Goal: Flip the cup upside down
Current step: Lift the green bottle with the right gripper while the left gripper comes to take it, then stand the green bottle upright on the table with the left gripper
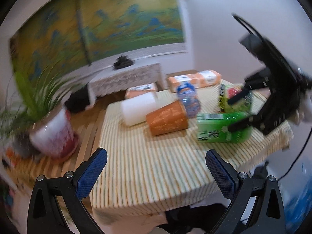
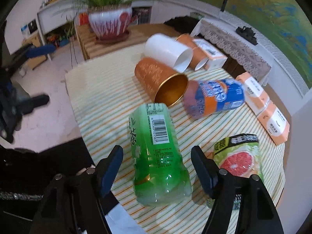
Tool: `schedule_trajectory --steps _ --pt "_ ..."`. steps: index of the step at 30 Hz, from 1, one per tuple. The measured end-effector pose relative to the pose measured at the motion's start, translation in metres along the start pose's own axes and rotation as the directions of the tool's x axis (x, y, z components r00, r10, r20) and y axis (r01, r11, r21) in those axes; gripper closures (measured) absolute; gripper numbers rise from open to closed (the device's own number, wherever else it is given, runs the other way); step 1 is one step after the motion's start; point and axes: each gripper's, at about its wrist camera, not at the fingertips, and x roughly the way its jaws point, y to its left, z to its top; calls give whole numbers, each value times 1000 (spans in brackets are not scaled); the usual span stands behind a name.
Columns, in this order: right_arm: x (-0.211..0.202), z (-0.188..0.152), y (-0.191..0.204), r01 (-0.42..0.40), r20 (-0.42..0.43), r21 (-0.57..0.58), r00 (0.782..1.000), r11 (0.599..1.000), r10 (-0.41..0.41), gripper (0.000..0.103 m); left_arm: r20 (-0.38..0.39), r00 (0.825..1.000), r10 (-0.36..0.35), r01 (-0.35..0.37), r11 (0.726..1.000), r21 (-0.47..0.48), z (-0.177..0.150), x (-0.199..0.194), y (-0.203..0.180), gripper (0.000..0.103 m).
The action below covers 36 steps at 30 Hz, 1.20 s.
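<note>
Orange cup [image 2: 161,81] is lying on its side mid-bench, on the striped cloth of the bench [image 1: 148,167], gold-lined mouth facing toward the right wrist camera, closed base pointing away toward the potted plant [image 2: 110,22]. Its long axis is running roughly along the right tongs' line of sight, tilted a little leftward. A white cup [image 2: 167,51] is resting just behind it, touching or nearly so; a blue-orange can [image 2: 216,97] is lying just beside the mouth. Right tongs [image 2: 157,167] are standing wide, holding nothing, straddling a green tea bottle [image 2: 156,156] that is lying between them and the cup. Left tongs [image 1: 156,172] are also gaping wide and empty, hanging over the near bench edge, with the cup ahead showing its side wall. Judgement: the left tongs are having the clearer path, broadside to the cup; the right ones are being blocked by the bottle
</note>
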Motion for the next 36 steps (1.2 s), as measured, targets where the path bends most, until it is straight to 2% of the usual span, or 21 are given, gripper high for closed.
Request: schedule_trajectory --steps 2,4,6,8,13,16,19,23,25,31,33,36 --pt "-13 -7 -5 12 48 46 999 999 -15 35 2 1000 -21 20 993 120 6 3 -12 1" --pt "-29 -19 -11 4 101 118 995 993 -16 35 12 999 -39 35 973 229 11 4 -27 1" --pt "-47 -39 -14 32 161 207 985 978 -67 35 11 995 -100 91 936 340 17 5 -43 1" --pt "-61 -60 -14 50 204 293 972 955 -113 35 -22 986 -168 161 893 420 23 11 -56 1" --pt "-88 -113 6 117 247 450 936 885 -250 35 -122 955 -272 293 787 543 39 33 -85 1" --pt "-98 -136 17 140 243 512 923 847 -299 35 -173 937 -303 346 739 578 48 42 -100 1" --pt "-103 -153 19 154 219 586 916 796 -338 35 -246 910 -334 413 677 608 56 53 -118 1" --pt "-109 -170 20 162 210 643 902 748 -376 35 -323 894 -311 448 591 671 60 67 -140 1" --pt "-112 -178 18 138 221 665 903 734 -369 35 -352 890 -288 455 552 699 61 75 -149 1" --pt "-114 -193 13 131 203 702 905 700 -373 35 -409 881 -237 472 486 736 65 101 -166 1" --pt "-114 -195 16 149 192 703 902 696 -388 35 -417 882 -218 471 450 759 61 105 -171 1" --pt "-113 -199 16 129 201 707 906 695 -373 35 -422 885 -199 466 398 790 55 109 -184 1"
